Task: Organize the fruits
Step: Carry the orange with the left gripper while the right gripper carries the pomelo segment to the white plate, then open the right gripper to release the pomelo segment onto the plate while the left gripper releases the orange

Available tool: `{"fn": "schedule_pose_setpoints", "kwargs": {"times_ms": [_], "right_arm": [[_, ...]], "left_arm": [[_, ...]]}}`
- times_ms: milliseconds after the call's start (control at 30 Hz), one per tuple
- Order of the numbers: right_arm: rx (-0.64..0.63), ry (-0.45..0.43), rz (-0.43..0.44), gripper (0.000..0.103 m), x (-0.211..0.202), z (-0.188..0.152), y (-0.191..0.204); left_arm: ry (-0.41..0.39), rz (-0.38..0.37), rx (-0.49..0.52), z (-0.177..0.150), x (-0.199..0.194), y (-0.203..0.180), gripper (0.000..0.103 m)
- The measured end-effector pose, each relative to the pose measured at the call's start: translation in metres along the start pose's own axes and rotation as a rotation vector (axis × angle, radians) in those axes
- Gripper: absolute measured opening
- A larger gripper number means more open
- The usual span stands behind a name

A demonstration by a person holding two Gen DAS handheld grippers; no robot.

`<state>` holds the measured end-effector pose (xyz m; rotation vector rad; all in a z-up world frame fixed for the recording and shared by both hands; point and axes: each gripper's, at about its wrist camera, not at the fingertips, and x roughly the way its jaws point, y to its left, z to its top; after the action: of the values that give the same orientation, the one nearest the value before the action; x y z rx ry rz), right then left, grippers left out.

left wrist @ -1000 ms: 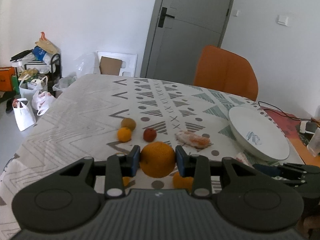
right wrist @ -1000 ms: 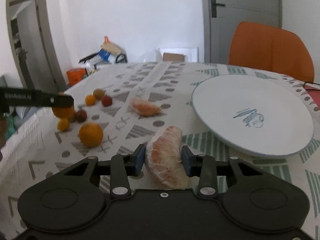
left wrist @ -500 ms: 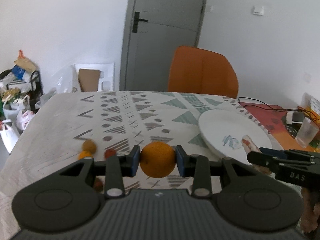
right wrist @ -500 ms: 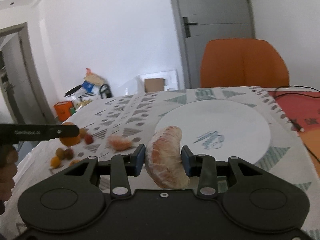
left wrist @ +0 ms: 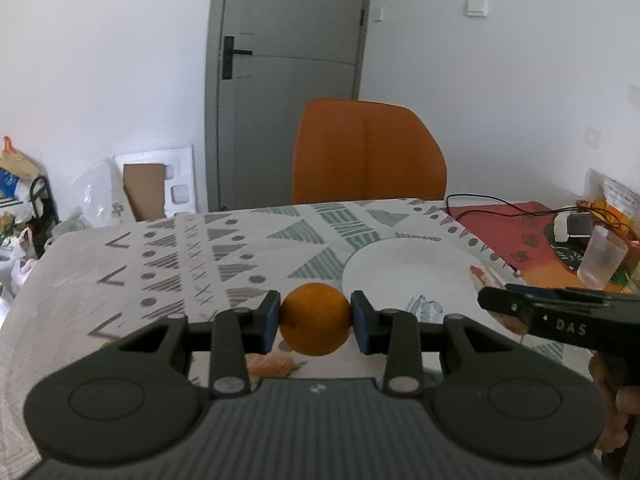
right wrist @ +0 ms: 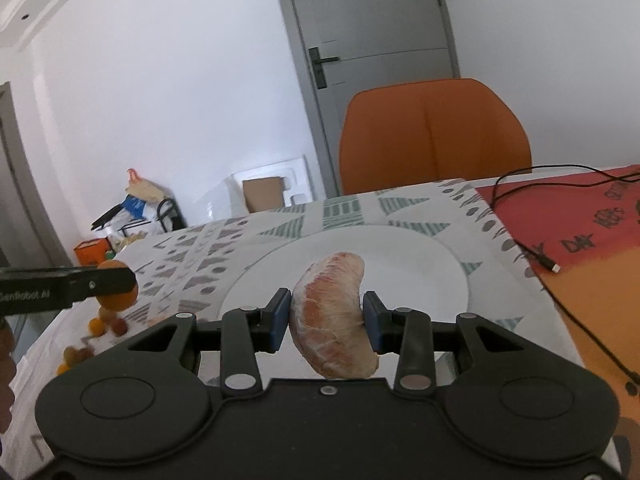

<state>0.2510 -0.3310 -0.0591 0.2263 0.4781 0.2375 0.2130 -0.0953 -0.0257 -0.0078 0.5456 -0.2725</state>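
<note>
both grippers have swung over toward the white plate since a second ago.
left gripper clamped on the orange, just left of the plate; right gripper clamped on the peeled pomelo segment, above the plate's near side.

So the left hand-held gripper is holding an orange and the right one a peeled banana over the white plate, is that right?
Not quite: the right hand-held gripper holds a peeled pomelo segment, not a banana, as the right wrist view shows. The left hand-held gripper does hold an orange, and the white plate lies below.
</note>
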Motion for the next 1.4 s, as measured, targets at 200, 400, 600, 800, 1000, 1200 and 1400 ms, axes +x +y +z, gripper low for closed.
{"fn": "schedule_pose_setpoints", "kwargs": {"times_ms": [200, 400, 600, 800, 1000, 1200, 1400], "right_arm": [[0.013, -0.024, 0.002, 0.037, 0.012, 0.008, -0.01], [0.03, -0.035, -0.013, 0.037, 0.018, 0.003, -0.019], [0.029, -0.033, -0.012, 0.037, 0.017, 0.001, -0.024], [0.074, -0.017, -0.019, 0.037, 0.019, 0.001, -0.035], [0.06, -0.008, -0.053, 0.038, 0.022, -0.001, -0.035], [0.097, -0.027, -0.061, 0.038, 0.02, 0.0, -0.041], [0.109, -0.019, -0.06, 0.038, 0.02, 0.0, -0.044]], "left_arm": [[-0.007, -0.012, 0.02, 0.009, 0.013, -0.014, 0.036], [0.01, -0.023, 0.032, 0.011, 0.029, -0.024, 0.036], [0.035, -0.037, 0.05, 0.011, 0.047, -0.033, 0.036], [0.052, -0.055, 0.055, 0.011, 0.065, -0.042, 0.036], [0.086, -0.072, 0.066, 0.006, 0.084, -0.053, 0.036], [0.106, -0.082, 0.076, 0.004, 0.095, -0.06, 0.036], [0.102, -0.067, 0.071, 0.005, 0.095, -0.059, 0.036]]}}
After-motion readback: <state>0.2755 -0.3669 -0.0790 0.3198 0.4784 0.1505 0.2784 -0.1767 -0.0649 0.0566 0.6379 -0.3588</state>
